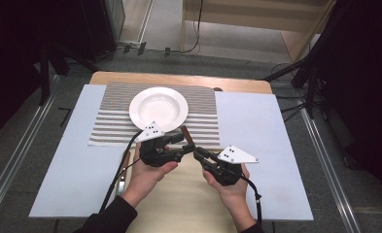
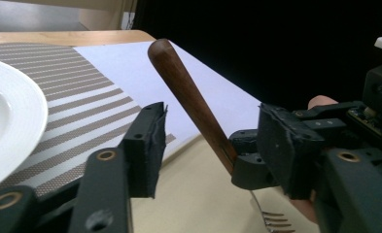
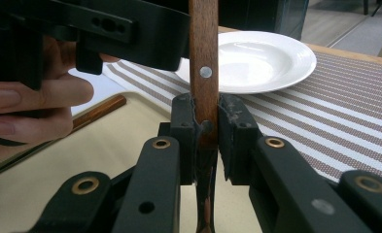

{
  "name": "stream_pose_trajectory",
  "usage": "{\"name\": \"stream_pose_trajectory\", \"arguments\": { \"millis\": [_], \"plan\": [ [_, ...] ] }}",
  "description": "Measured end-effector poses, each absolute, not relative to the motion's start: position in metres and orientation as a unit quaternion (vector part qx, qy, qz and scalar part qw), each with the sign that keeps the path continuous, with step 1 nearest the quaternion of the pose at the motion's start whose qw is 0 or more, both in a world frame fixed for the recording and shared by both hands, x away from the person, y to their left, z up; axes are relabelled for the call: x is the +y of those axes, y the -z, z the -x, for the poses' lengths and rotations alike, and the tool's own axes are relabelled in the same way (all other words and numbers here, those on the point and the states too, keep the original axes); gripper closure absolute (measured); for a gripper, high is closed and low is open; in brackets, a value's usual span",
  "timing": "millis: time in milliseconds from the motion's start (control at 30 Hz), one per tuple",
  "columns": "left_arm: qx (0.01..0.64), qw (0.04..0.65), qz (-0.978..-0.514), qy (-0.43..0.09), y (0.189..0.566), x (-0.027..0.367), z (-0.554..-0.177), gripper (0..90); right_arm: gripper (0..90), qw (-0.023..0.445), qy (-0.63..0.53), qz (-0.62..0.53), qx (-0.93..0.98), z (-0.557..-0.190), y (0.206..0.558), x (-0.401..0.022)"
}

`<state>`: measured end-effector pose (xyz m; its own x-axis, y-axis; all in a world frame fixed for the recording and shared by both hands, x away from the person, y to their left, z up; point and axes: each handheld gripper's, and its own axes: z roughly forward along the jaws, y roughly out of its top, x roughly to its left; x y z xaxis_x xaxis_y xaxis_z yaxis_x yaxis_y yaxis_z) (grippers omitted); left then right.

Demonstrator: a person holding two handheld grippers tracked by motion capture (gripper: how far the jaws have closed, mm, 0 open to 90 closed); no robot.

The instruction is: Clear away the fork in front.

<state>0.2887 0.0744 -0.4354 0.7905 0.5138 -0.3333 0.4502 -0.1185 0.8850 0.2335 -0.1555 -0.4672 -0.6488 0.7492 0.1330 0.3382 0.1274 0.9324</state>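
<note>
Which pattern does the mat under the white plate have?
The mat has grey and white stripes, clearest in the high view.

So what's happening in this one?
A person is working with two handheld grippers over a table set with a white plate on a striped placemat. The right gripper is clamped on a wooden-handled fork, held off the table with its tines pointing down. The left gripper has its jaws on either side of the handle, not yet pressing on it.
</note>
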Motion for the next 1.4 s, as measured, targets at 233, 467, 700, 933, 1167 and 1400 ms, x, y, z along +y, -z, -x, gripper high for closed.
{"name": "stream_pose_trajectory", "arguments": {
  "millis": [233,467,700,933,1167,1400],
  "plan": [
    [0.334,0.577,-0.745,0.002,0.438,0.072,-0.291,56.2,76.7,0.194,-0.548,-0.37,0.725,-0.231,0.468,-0.15],
    [0.347,0.577,-0.739,0.029,0.441,0.073,-0.295,62.4,76.7,0.2,-0.542,-0.37,0.727,-0.23,0.469,-0.146],
    [0.356,0.568,-0.74,0.063,0.44,0.076,-0.297,76.7,76.6,0.205,-0.543,-0.366,0.727,-0.227,0.469,-0.14],
    [0.352,0.575,-0.736,0.061,0.435,0.086,-0.296,79.1,57.8,0.178,-0.572,-0.339,0.725,-0.226,0.467,-0.14],
    [0.34,0.576,-0.741,0.053,0.43,0.093,-0.293,79.3,15.5,0.183,-0.569,-0.351,0.721,-0.224,0.464,-0.149],
    [0.334,0.58,-0.741,0.059,0.427,0.104,-0.292,79.4,0.0,0.199,-0.567,-0.369,0.709,-0.222,0.461,-0.175]
  ]
}}
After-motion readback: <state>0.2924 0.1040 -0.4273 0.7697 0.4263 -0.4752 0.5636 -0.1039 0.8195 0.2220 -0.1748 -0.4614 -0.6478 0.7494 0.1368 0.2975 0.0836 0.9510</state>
